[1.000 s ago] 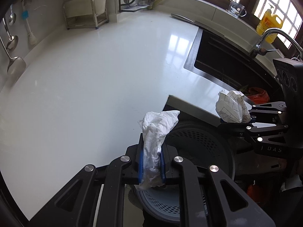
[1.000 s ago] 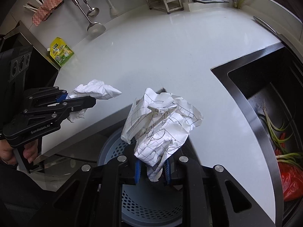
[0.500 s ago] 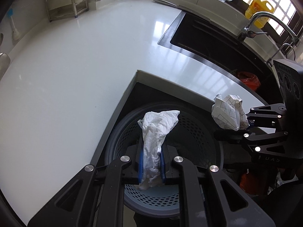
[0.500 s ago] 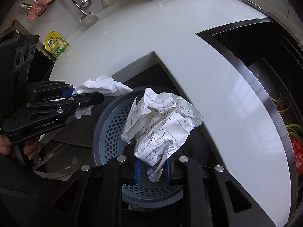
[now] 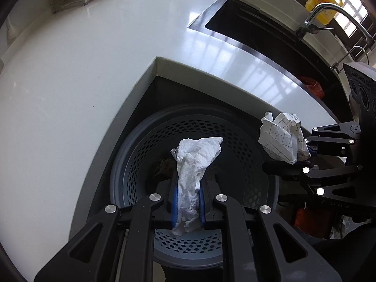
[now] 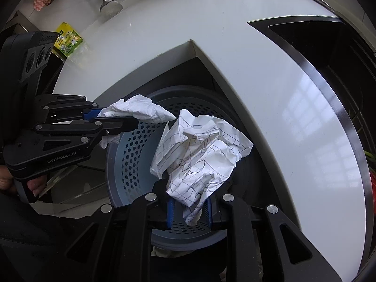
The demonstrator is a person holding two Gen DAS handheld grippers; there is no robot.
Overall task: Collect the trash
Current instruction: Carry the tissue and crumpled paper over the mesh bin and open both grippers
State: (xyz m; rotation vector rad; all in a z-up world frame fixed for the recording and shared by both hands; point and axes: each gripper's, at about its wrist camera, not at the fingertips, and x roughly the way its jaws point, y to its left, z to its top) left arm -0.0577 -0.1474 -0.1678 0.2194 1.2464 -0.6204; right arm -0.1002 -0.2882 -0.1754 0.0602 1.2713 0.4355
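1. Left wrist view: the left gripper (image 5: 187,203), fingers pinching a crumpled tissue (image 5: 195,157), had come down from over the desk (image 5: 70,89) to above the perforated bin (image 5: 131,164).
2. Right wrist view: the right gripper (image 6: 189,209), pinching the checked paper wad (image 6: 199,155), had likewise dropped over the bin; release looks next.

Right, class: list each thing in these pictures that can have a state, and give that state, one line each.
Left tongs: shut on white tissue, above the bin.
Right tongs: shut on crumpled gridded paper.
Perforated bin: open-topped, some scraps at bottom.
Sink: holds red bag.
Tap: no water running.
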